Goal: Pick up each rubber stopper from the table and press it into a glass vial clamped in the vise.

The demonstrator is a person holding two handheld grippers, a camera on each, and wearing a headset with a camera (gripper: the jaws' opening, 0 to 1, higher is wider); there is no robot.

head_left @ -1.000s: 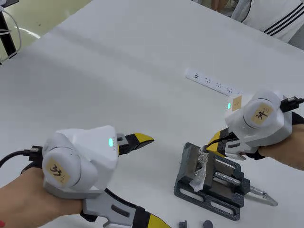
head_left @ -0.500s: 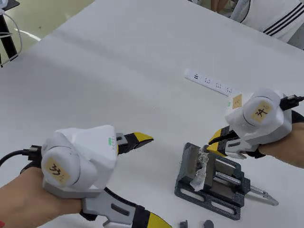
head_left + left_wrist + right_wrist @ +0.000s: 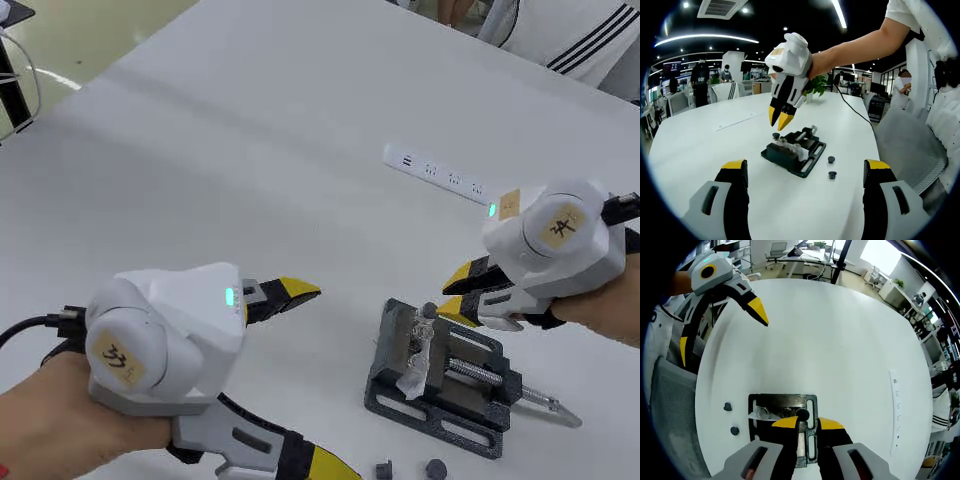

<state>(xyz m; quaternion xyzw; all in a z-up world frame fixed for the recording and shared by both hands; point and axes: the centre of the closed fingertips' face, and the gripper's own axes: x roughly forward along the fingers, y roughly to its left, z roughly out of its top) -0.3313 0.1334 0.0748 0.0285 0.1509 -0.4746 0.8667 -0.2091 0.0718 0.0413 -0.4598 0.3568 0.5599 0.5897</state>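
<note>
- Look at the right hand-held gripper (image 3: 808, 423) just above the vise (image 3: 440, 405), at about 1 o'clock from it in the head view: jaws almost shut, nothing between them.
- Note the dark rubber stopper (image 3: 428, 311) sitting on top of a glass vial (image 3: 426, 333) at the far end of the vise; looks pushed in, but hard to tell how deep.
- Find the two loose stoppers (image 3: 435, 468) on the table (image 3: 250, 150), near the vise at about 6 o'clock.
- Treat fetching one of those as the likely next job.
- Open the jaws wider first, come straight down, and pinch one stopper by its sides, nice and level.
- Aim for what looks like a second vial (image 3: 762, 412) clamped beside the first, seemingly open on top.
- Push straight down and gently, to avoid cracking the glass or tipping it in the clamp.
- Hold the left hand-held gripper (image 3: 805, 167) at about 9 o'clock from the vise, wide open and empty, out of the way.
</note>
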